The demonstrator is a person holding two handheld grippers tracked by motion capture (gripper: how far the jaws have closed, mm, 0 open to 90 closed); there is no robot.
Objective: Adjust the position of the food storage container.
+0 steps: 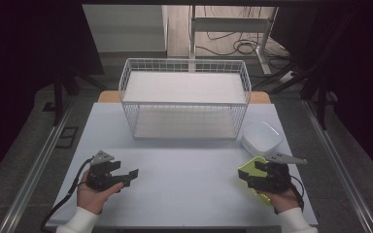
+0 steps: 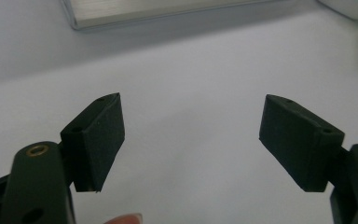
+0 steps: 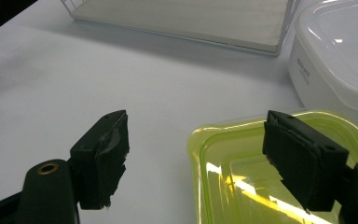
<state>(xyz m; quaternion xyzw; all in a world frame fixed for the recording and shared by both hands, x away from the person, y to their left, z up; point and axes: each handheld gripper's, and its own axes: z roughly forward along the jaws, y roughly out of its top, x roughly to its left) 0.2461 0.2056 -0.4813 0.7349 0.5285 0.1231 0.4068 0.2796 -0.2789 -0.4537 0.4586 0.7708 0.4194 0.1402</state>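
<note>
Looking down from the high view: left gripper open near the counter's front left corner; right gripper open over a yellow-green lid by the right edge, white container just behind, wire basket at the back. Left gripper view: jaws wide, nothing between. Right gripper view: jaws wide, one above the lid.

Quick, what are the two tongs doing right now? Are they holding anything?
Left tongs: open, holding nothing, over the bare table.
Right tongs: open, holding nothing, above the yellow-green box.
</note>
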